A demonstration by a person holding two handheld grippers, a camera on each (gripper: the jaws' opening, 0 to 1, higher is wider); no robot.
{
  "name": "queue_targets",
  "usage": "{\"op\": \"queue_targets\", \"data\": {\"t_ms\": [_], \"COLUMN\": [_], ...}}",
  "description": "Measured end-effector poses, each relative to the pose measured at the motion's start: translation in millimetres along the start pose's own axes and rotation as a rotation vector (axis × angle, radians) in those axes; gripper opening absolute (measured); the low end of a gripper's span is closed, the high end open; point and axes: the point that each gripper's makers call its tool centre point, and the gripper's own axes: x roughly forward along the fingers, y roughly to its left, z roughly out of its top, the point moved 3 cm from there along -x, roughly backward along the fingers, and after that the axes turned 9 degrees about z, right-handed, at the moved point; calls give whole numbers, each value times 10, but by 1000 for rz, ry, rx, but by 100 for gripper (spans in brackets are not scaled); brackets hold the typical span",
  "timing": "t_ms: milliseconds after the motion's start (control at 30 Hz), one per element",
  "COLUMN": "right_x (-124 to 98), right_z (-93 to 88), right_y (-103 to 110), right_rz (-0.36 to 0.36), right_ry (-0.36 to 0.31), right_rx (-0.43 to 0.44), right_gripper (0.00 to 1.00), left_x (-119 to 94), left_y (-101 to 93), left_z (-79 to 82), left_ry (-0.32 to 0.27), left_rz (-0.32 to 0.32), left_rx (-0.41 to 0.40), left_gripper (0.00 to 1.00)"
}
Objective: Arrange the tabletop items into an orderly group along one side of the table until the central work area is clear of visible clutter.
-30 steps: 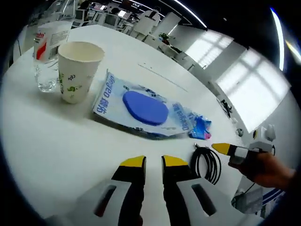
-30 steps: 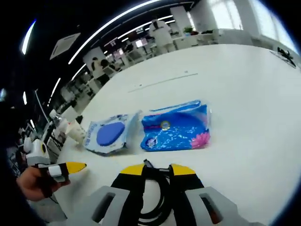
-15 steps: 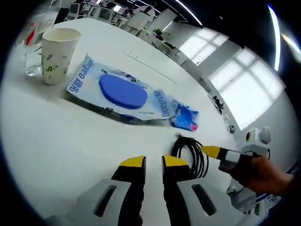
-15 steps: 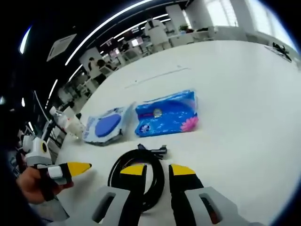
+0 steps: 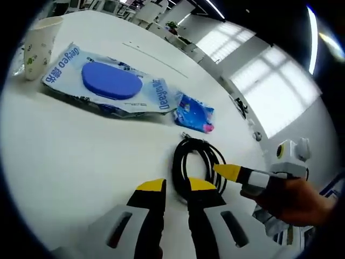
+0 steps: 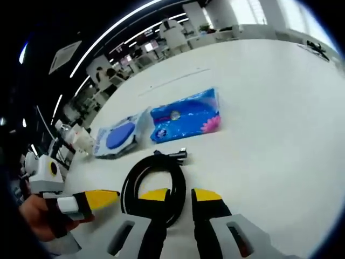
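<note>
Smooth white table (image 5: 64, 156) bears a coiled black cable (image 6: 153, 186), both grippers' yellow-tipped jaws narrowly parted

On the white bench (image 5: 64, 156) lie a wipes pack (image 5: 102, 81), a blue pouch (image 5: 194, 112) and a coiled cable (image 5: 198, 164), just beyond the left tongs (image 5: 177, 186).

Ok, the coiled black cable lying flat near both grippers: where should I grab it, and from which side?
Take the coiled black cable on the near arc of its loop, where the strands bunch, probably coming straight down with the right gripper, one jaw inside the loop. It lies flat on the white table; the plug end points away.
</note>
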Motion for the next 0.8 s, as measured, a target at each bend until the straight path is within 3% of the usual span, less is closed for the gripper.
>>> {"op": "queue_targets", "data": {"t_ms": [133,367,800], "right_x": [-7,59,222], "right_z": [6,26,54], "right_y": [16,-20,183], "right_rz": [7,21,59], "right_ry": [-10,6,30], "right_rx": [6,-17,-62], "right_gripper": [5,4,3], "left_x": [51,10,-120], "left_y": [-19,10,172], "left_z": [-18,-14,29], "left_ry": [10,14,-10], "left_rz": [-6,10,55], "left_rx": [12,26,6], "left_gripper": [1,0,1]}}
